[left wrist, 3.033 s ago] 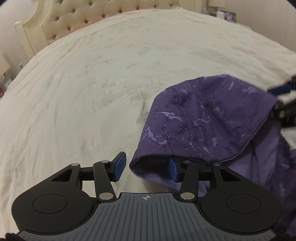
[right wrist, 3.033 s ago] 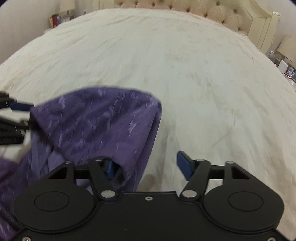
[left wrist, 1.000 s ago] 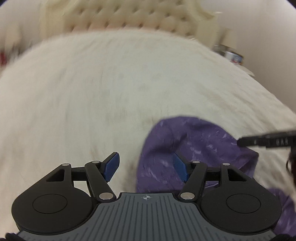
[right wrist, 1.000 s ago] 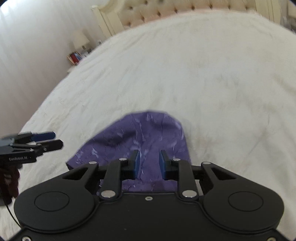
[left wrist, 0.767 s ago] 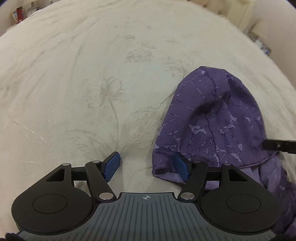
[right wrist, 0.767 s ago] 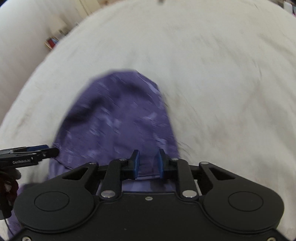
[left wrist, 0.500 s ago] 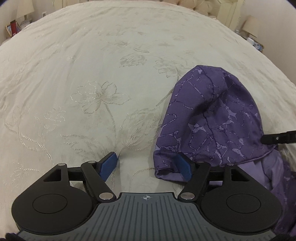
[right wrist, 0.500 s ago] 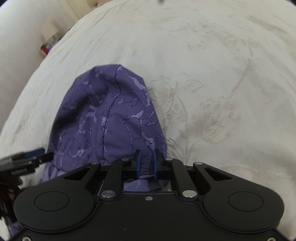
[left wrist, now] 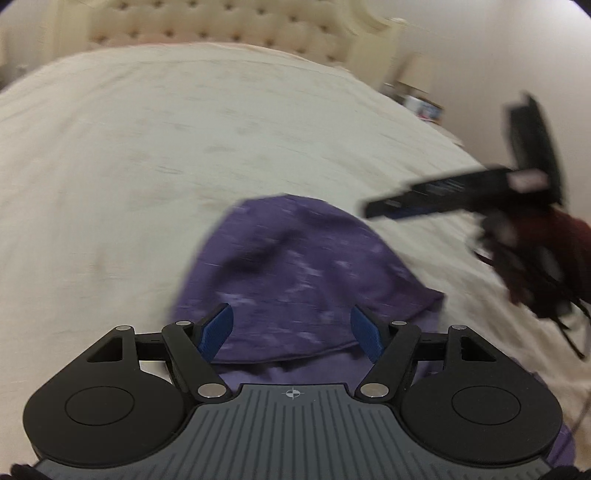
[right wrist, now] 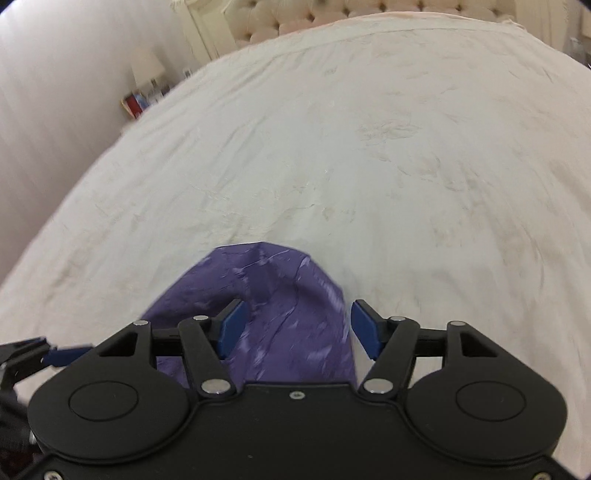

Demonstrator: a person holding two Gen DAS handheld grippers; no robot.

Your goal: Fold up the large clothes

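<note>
- Purple cloth (left wrist: 295, 280) lies on the bed (left wrist: 147, 155), folded into a soft, rounded hump with a curved top edge.
- It is thin fabric, dark purple with pale cracked lines like marble, and a lighter layer shows under its near edge.
- The bed cover is cream, a bit wrinkled, with stitched flowers; a padded, buttoned headboard (left wrist: 221, 26) stands at the far end.
- The left hand-held gripper (left wrist: 291, 334) has its blue pads wide apart above the cloth and holds nothing.
- The right hand-held gripper (right wrist: 297, 328) is also wide open, over the cloth's right edge, and grips nothing.
- Half a second ago the right one was pinched almost shut at the cloth's edge; now it has let go.
- The left one was beside the cloth's left edge; now it sits over the middle, farther from the bed.
- The left view is blurry.
</note>
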